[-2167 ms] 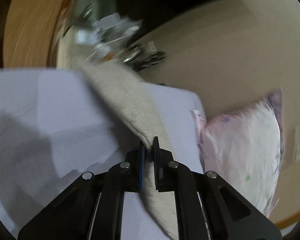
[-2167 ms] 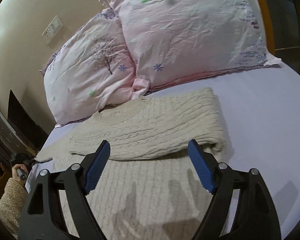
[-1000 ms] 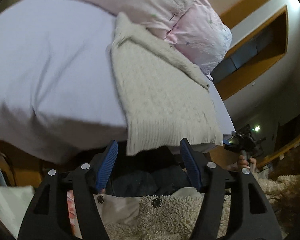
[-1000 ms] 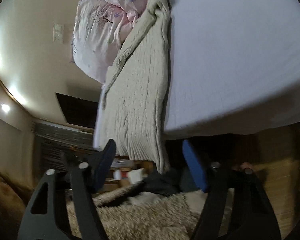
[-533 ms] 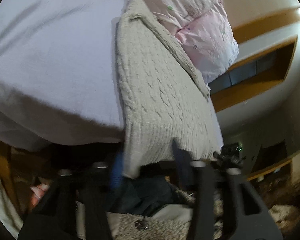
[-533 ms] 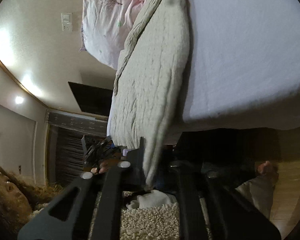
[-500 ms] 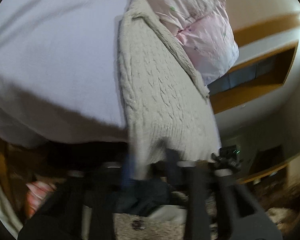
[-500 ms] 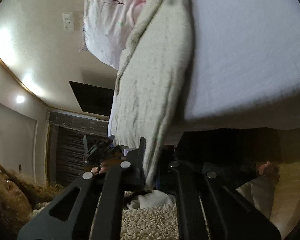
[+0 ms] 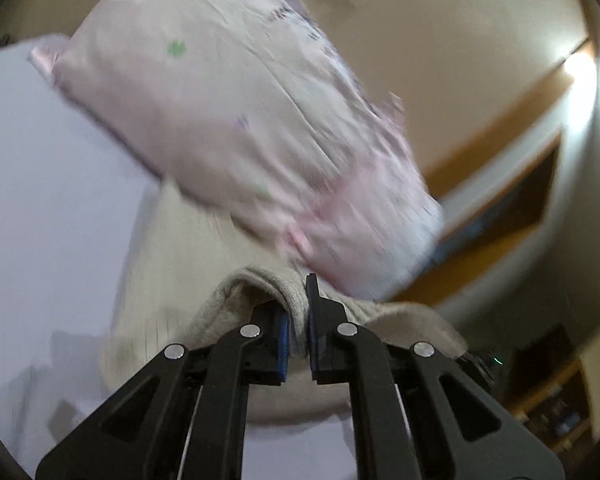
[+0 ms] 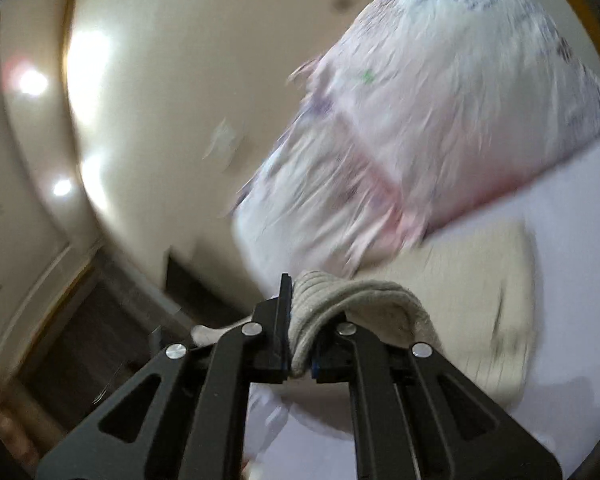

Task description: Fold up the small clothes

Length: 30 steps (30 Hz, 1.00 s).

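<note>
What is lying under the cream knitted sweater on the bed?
The cream knitted sweater lies on the lavender bed sheet, its far end against the pink pillows. Both grippers lift its hem. Anything beneath its flat part is hidden.

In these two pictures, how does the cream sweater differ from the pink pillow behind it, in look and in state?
The sweater is plain cream ribbed knit; the pillow is smooth pink cloth with small printed marks. The sweater's edge is clamped and raised by the left gripper and the right gripper; no gripper touches the pillow. The sweater's far part lies flat on the sheet; the pillow is plump. Both rest on the bed.
</note>
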Tool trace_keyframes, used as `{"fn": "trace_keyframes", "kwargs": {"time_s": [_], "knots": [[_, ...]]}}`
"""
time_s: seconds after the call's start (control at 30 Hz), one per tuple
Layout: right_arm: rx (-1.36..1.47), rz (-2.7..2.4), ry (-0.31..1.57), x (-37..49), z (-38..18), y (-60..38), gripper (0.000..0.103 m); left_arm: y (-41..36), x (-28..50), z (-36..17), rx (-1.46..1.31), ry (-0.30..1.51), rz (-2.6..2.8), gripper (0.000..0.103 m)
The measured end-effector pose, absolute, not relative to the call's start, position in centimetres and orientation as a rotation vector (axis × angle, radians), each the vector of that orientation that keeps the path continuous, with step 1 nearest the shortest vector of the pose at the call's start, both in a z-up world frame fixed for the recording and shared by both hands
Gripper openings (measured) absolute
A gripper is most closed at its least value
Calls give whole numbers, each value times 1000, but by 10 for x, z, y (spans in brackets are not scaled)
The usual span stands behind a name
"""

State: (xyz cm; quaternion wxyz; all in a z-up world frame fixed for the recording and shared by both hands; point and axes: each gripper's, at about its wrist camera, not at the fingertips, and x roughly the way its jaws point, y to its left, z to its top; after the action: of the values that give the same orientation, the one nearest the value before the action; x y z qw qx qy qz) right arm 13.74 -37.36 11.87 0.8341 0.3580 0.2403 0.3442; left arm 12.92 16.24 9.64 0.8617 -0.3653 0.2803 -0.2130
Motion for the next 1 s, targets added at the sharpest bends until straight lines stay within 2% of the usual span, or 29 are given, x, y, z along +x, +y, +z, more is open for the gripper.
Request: {"fn": "trace_keyframes", "kwargs": {"time_s": [0.1,0.2,0.27,0.3,0.33,0.37,0.4,0.43,0.53,0.77,0.83,0.9,0.97,1.0], "knots": [[734,550,578,206,91,-358,7,151,201,77,-731,642,-315,7],[686,307,838,267,32,-344,15,145,254,38,-740,820,-249,7],[656,196,928,279,15,-341,33,152,261,22,-826,887,-272,7],[663,187,890,276,17,-345,38,158,257,25,-830,868,-291,8],[642,148,851,270,24,-348,58,165,248,33,-808,837,-295,15],[622,114,822,265,30,-350,86,171,243,40,-792,815,-293,41],[595,74,763,255,40,-354,93,181,235,48,-776,785,-278,57],[579,72,705,245,49,-356,95,191,227,54,-761,765,-245,75],[576,134,678,239,58,-359,95,210,219,50,-746,818,-232,74],[554,256,735,231,52,-337,95,195,225,9,-738,977,-256,64],[554,274,747,227,47,-335,95,191,224,3,-733,964,-261,60],[556,288,750,223,44,-334,95,186,221,-1,-730,941,-251,51],[564,299,750,218,41,-338,95,184,219,-13,-814,970,-257,20],[570,305,750,217,39,-339,95,185,217,-18,-870,970,-269,20]]}}
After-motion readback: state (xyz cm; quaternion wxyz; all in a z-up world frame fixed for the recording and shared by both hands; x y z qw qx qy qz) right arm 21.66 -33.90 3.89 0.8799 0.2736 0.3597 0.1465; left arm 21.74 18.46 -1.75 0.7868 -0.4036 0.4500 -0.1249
